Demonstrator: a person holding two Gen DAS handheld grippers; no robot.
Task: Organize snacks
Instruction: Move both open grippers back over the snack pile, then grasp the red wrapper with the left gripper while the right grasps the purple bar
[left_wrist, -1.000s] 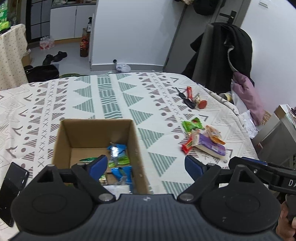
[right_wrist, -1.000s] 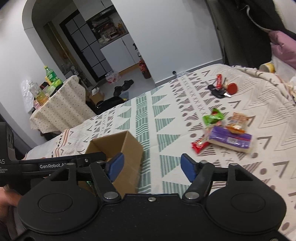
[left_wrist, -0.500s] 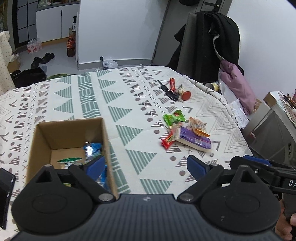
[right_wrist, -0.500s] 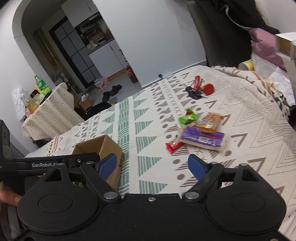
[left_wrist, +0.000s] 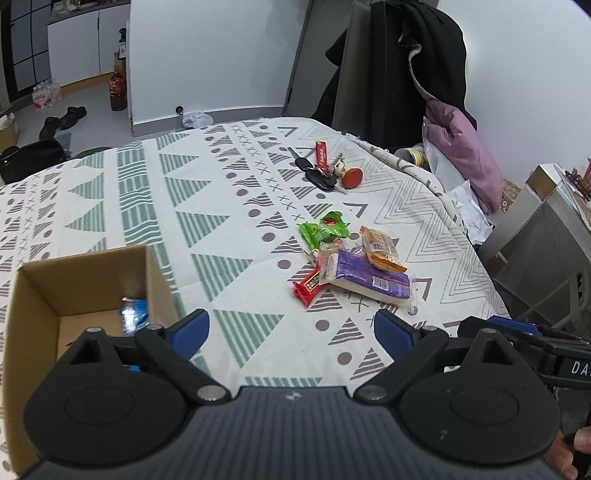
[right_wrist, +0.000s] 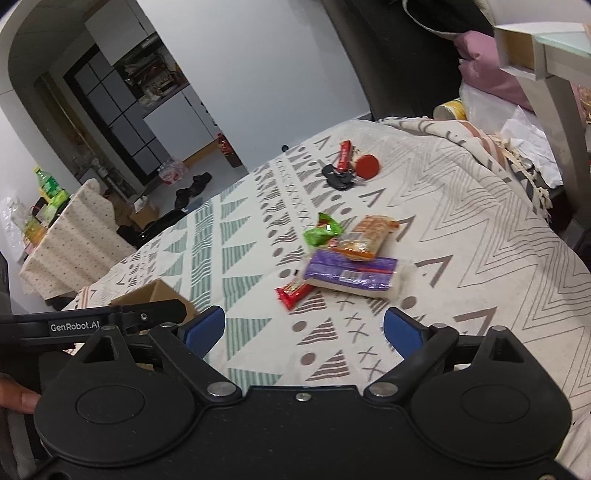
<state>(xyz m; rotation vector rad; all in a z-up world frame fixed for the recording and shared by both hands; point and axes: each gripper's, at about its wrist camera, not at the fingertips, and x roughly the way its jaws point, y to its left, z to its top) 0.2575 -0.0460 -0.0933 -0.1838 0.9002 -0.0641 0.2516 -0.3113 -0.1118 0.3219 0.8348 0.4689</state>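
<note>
Left wrist view: both grippers, left (left_wrist: 291, 328) and right (right_wrist: 303, 328), are hovering with jaws apart, empty; snacks (left_wrist: 354, 258) are lying clustered right of the box (left_wrist: 155, 266), likely awaiting pickup.

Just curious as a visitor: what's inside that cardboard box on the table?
Inside the cardboard box, a blue shiny snack packet lies on the brown floor. The left tool covers the box's near part, so anything else there is hidden.
</note>
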